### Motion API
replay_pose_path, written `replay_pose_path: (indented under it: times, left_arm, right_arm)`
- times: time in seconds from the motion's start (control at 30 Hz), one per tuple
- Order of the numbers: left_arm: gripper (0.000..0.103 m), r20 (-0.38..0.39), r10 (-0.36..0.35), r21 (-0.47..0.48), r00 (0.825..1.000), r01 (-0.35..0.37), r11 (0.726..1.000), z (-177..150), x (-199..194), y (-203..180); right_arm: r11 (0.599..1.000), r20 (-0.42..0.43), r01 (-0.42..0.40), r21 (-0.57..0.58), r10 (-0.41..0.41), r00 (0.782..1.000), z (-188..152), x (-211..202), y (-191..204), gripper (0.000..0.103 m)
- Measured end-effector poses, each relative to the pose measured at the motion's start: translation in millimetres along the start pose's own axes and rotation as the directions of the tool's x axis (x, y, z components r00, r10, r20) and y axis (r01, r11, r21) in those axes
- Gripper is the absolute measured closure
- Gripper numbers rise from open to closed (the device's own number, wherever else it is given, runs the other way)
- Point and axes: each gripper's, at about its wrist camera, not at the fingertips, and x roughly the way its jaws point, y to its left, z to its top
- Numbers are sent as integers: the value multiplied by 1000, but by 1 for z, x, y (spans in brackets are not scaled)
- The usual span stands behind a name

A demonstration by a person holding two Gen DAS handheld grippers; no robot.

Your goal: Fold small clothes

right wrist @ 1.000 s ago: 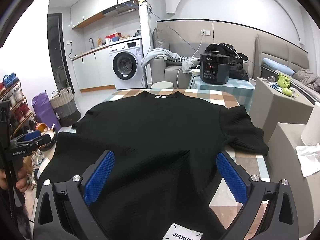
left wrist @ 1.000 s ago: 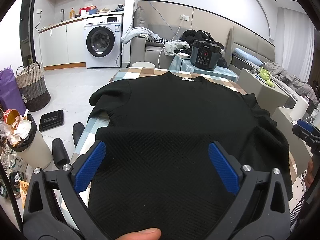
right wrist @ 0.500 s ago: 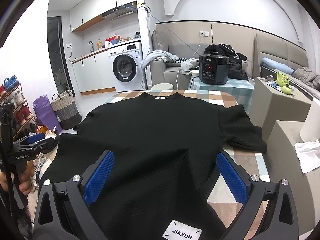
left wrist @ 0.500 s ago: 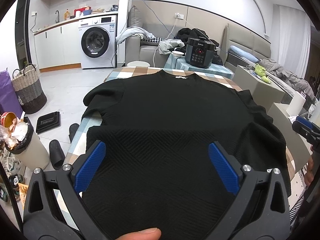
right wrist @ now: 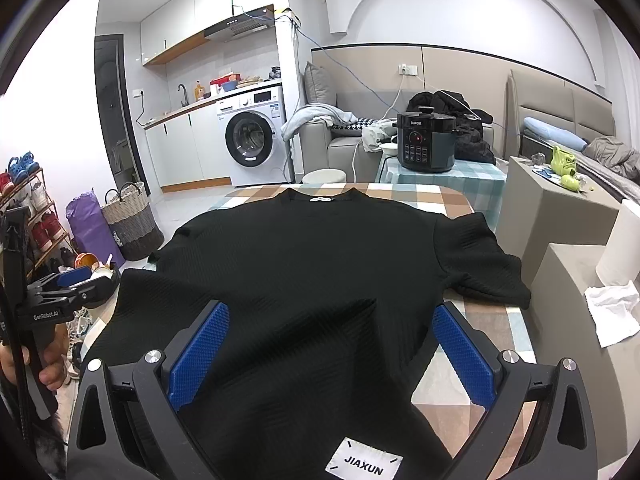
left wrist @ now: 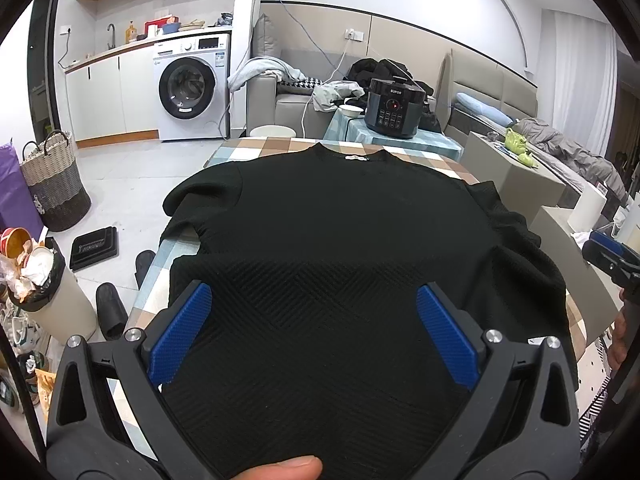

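You've eased both grippers back a touch over the last sec; more of the checked table (right wrist: pixel 448 196) shows past the collar. Black sweater (left wrist: pixel 344 216) lies flat, hem toward you, both sleeves spread. Left gripper (left wrist: pixel 316 332) and right gripper (right wrist: pixel 332 348): fingers wide apart, holding nothing. Looks like pre-fold setup, probably a sleeve grab next.

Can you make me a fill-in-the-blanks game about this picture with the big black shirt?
1. The black shirt lies spread out on a checked ____.
2. Both the left gripper and the right gripper are ____, holding nothing.
3. The white label at the shirt's near edge reads ____.
4. The white machine with a round door under the kitchen counter is a ____ machine.

Missing words: table; open; JIAXUN; washing
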Motion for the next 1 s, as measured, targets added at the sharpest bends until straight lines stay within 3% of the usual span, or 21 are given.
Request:
replay_pose_path:
  times: [0.4,0.77,1.0]
  left_arm:
    - [1,-7,-54,-35,999,54,998,13,-12,6]
    - [1,20,-120,79,993,118,990,83,-49,-11]
    - [1,15,-128,38,992,127,991,106,-37,-4]
  right_arm:
    - [999,14,18,33,-18,1000,13,-10,-7,0]
    - [996,23,60,64,-61,998,70,-41,-23,0]
    - [987,-12,99,128,-99,995,72,-28,-39,0]
